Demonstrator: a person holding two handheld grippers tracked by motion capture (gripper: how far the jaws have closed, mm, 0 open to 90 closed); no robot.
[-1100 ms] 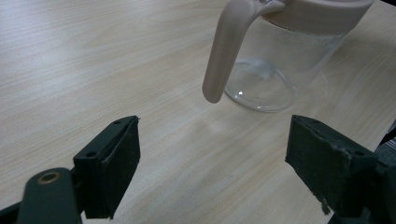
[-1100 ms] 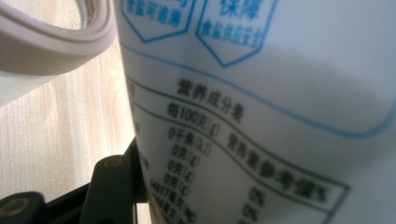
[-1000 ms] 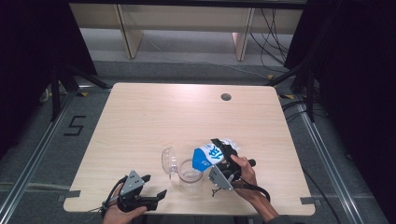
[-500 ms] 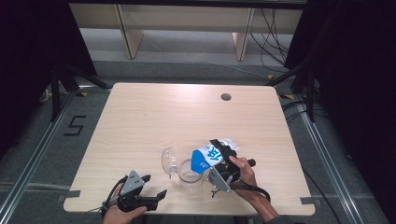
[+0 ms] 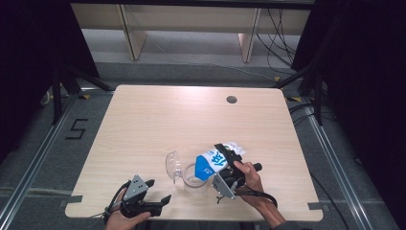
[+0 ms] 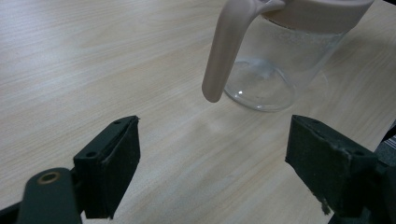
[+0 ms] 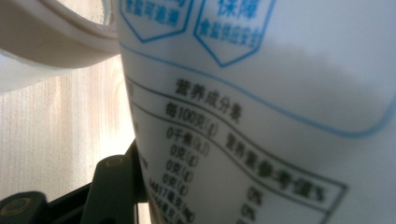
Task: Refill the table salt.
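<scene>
A blue and white carton (image 5: pixel 213 163) with printed text is tilted, its top end over the mouth of a clear pitcher (image 5: pixel 191 179) near the table's front edge. My right gripper (image 5: pixel 226 155) is shut on the carton, which covers most of the right gripper view (image 7: pixel 261 93); one black finger (image 7: pixel 114 184) presses its side, and the pitcher's pale rim (image 7: pixel 51 42) lies at upper left. The pitcher's lid (image 5: pixel 172 165) stands swung open. My left gripper (image 5: pixel 158 190) rests open at the front left; between its jaws (image 6: pixel 215 140) is bare table, with the pitcher (image 6: pixel 271 70) and its beige handle (image 6: pixel 224 51) beyond.
The wooden table (image 5: pixel 167 120) has a round cable hole (image 5: pixel 231 99) at the back right. Beyond its far edge are wooden shelf legs (image 5: pixel 131 33), and cables (image 5: pixel 282 28) lie on the floor. Dark curtains flank both sides.
</scene>
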